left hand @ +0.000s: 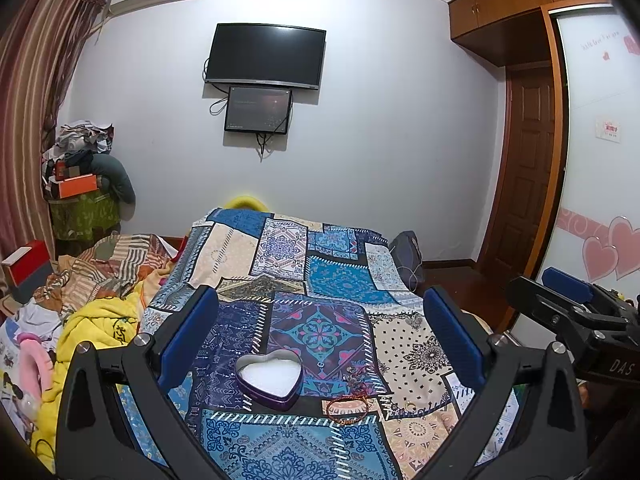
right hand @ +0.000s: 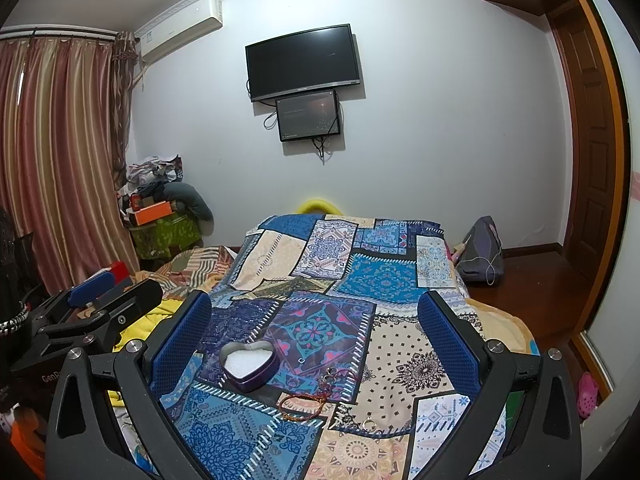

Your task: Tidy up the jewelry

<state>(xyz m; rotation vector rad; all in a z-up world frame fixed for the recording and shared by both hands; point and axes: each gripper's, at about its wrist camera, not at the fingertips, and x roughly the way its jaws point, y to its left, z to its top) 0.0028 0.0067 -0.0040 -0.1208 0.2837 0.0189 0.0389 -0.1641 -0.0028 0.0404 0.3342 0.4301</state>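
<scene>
A purple heart-shaped tin [left hand: 269, 378] with white padding lies open on the patchwork cloth [left hand: 320, 280]; it also shows in the right wrist view [right hand: 249, 365]. Right of it lie a brown beaded bracelet [left hand: 347, 410] [right hand: 302, 405], a gold ring [left hand: 410, 407] [right hand: 368, 424], a small ring [right hand: 301, 359] and tangled small pieces [right hand: 329, 376]. My left gripper [left hand: 320, 344] is open and empty above the tin. My right gripper [right hand: 316, 340] is open and empty above the jewelry. Each gripper shows in the other's view: the right one [left hand: 568, 304], the left one [right hand: 100, 300].
The cloth covers a bed. Piled bedding and a yellow blanket [left hand: 92, 328] lie at left. A wall TV [left hand: 264, 56], a curtain [right hand: 52, 152], a clothes heap [left hand: 80, 172], a grey bag [right hand: 480, 252] and a wooden door [left hand: 528, 168] stand beyond.
</scene>
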